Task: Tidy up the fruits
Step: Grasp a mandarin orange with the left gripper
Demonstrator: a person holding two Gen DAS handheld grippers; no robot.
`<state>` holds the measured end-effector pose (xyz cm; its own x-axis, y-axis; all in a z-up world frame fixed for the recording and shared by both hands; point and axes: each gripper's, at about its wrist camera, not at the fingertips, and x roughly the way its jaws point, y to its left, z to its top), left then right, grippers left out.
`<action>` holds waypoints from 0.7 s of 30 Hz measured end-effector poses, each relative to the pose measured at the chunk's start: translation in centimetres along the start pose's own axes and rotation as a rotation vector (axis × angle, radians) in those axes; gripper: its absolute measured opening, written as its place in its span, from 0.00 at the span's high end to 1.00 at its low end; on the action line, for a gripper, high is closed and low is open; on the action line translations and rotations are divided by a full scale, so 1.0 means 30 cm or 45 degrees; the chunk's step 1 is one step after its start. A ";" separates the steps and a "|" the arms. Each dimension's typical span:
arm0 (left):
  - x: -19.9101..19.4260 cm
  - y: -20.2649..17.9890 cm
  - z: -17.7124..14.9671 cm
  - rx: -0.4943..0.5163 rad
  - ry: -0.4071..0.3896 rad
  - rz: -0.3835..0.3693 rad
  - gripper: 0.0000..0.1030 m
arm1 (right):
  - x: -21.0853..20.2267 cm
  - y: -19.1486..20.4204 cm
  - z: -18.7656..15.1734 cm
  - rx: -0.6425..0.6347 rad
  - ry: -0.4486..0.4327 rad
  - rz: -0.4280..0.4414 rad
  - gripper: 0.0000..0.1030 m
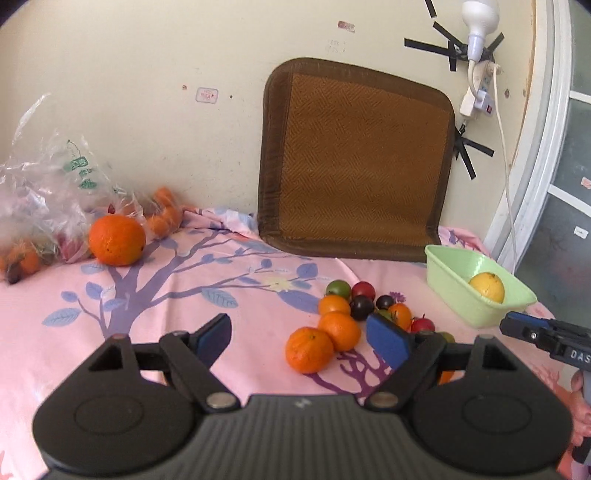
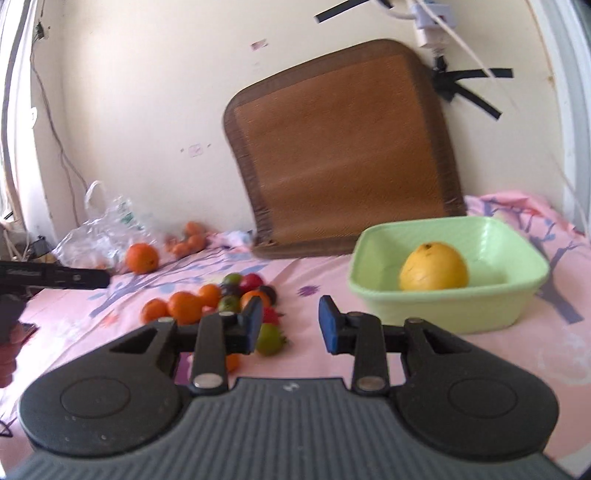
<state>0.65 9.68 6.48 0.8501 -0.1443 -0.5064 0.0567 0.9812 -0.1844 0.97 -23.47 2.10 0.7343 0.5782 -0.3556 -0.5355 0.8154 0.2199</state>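
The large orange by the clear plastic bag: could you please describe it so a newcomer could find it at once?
Start at the brown woven mat leaning on the wall, then look left along the pink sheet to the crumpled clear plastic bag. The large round orange sits right beside it, alone and far bigger than the small fruits clustered mid-bed.

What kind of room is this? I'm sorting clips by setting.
Probably a bedroom at home: fruit lies on a pink tree-print bedsheet, a woven seat mat leans against a scuffed wall, and a bulb is taped up beside a power strip.
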 end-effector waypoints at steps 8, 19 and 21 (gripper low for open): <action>0.156 -0.053 -0.068 0.140 0.112 -0.013 0.22 | 0.096 0.109 -0.025 -0.107 0.138 0.038 0.53; 0.157 -0.042 -0.106 0.085 0.164 -0.049 0.61 | 0.188 0.138 -0.046 -0.169 0.258 0.030 0.62; 0.120 -0.067 -0.124 0.080 0.159 -0.082 0.61 | 0.167 0.139 -0.051 -0.181 0.248 0.028 0.63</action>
<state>1.64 6.71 1.91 0.7722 -0.2182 -0.5968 0.1452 0.9749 -0.1686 1.78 -17.21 -0.16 0.6348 0.5681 -0.5237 -0.6141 0.7823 0.1042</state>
